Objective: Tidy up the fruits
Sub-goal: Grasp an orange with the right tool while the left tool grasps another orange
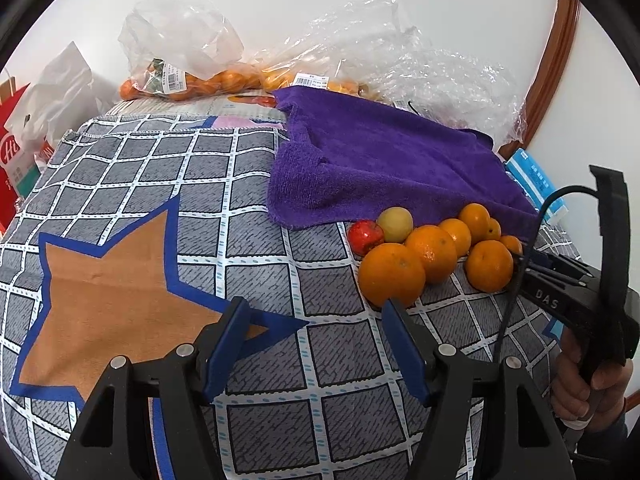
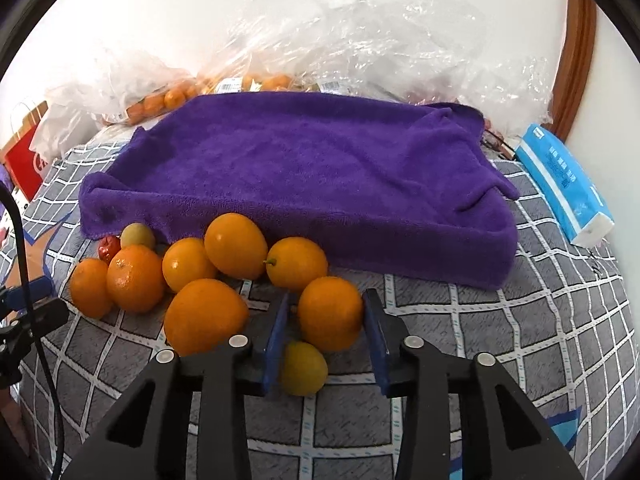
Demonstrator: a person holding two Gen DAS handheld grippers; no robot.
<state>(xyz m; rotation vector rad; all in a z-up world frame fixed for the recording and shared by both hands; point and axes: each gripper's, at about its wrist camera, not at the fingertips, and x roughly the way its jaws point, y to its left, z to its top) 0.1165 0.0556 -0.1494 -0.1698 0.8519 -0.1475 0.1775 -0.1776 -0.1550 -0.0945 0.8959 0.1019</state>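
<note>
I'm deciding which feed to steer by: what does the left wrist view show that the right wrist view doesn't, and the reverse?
Only the left wrist view shows the orange star printed on the checked cloth, the open, empty left gripper, and the hand holding the right gripper's handle. Only the right wrist view shows the right gripper around an orange, with a small yellow fruit just below it. Both show the purple towel, the fruit pile in front of it, and the bagged oranges.

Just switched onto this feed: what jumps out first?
The purple towel across the back of the checked cloth, with a heap of oranges along its front edge. The right hand-held gripper straddles one orange. Clear bags of more fruit line the wall.
</note>
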